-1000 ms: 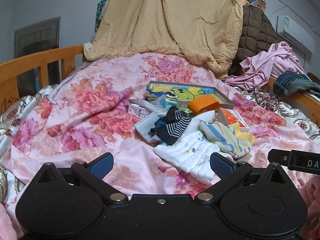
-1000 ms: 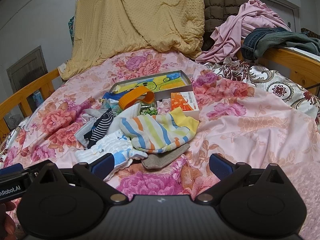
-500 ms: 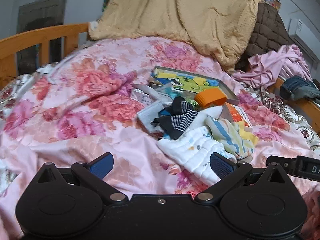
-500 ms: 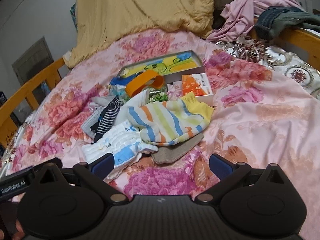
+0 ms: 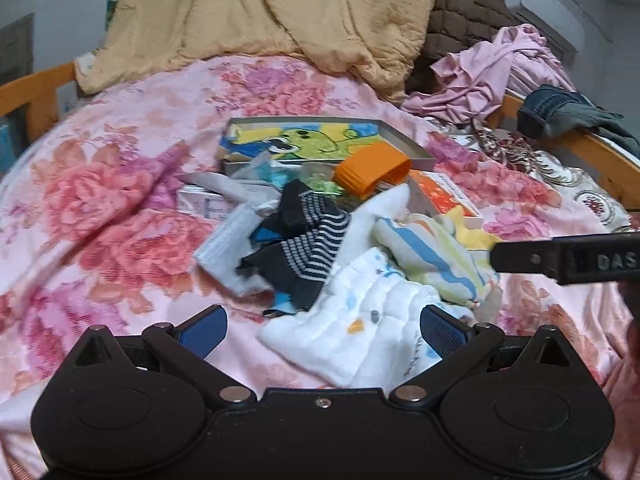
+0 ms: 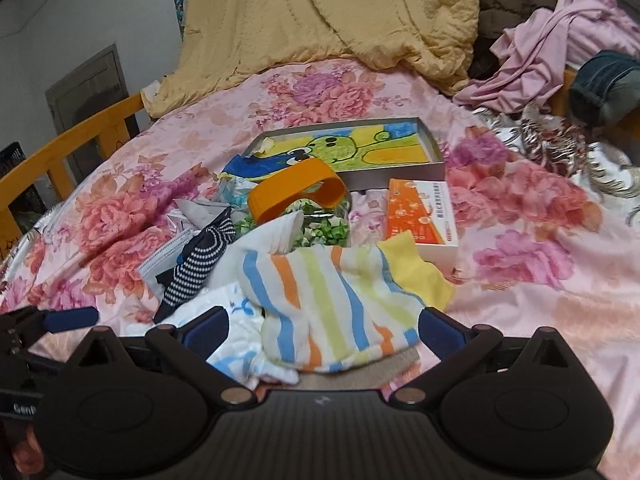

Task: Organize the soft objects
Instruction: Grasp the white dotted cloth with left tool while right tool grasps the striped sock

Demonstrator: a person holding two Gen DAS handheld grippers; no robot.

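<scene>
- left gripper point(image 5: 322, 326) is spread wide, nothing in it; it hangs just over the near end of the white quilted cloth point(image 5: 360, 336)
- right gripper point(image 6: 322, 328) is gaping too, empty; the striped cloth point(image 6: 332, 296) sits between its fingers, can't tell if they're touching it
- navy striped socks point(image 5: 304, 248) lie just left of both cloths, mid-bed on the floral bedspread point(image 5: 120, 200)
- behind the pile: an orange band point(image 6: 298, 192), an orange box point(image 6: 422, 216), a cartoon-print tray point(image 6: 352, 148); tan blanket point(image 6: 328, 12) heaped at the bed's far edge

Cartoon picture tray point(image 6: 430, 151), orange box point(image 6: 424, 216), orange-lidded jar point(image 6: 298, 194) on floral bedspread point(image 6: 520, 280).
</scene>
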